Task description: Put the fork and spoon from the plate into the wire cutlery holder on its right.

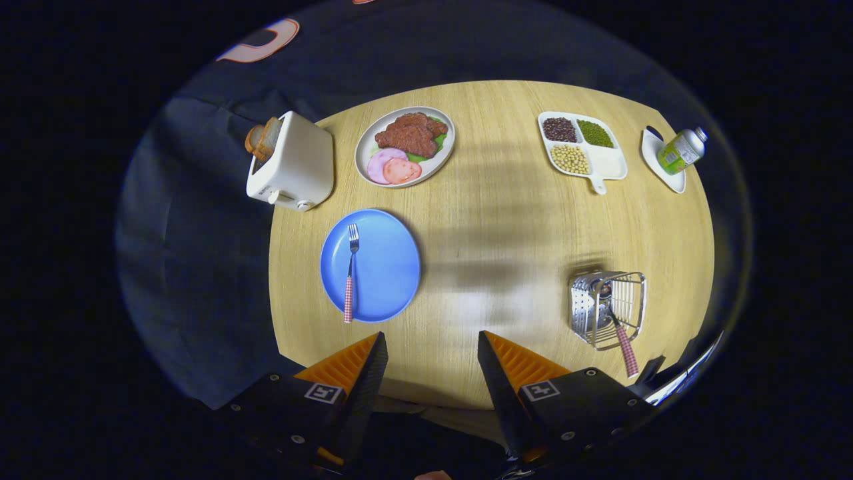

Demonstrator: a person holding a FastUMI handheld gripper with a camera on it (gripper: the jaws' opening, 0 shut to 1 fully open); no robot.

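Jaws (432,347) released, fingers spread wide apart with nothing between them, held above the near edge of the round wooden desk (506,227).

Fork (350,272): lies on the blue plate (386,267), ahead of the left finger. Tines point away from the jaws; the red-and-white checked handle points back toward them and its end overhangs the plate's near rim. No contact with the fingers.

Wire cutlery holder (616,303): stands on the desk well to the right of the blue plate, ahead of and beyond the right finger. One utensil with the same checked handle, the spoon (625,347), sits in it already; handle leans out over the holder's near rim toward the jaws. Its bowl is down inside against a perforated metal part and hard to make out.

Far side of the desk, left to right: white toaster (293,170) at the desk's edge with bread slices sticking up from the slot; white plate of meat and sliced sausage (405,145); divided white tray (586,150) with three kinds of beans and one bare compartment; small white dish (660,167) carrying a green-labelled bottle (681,150) lying on its side.
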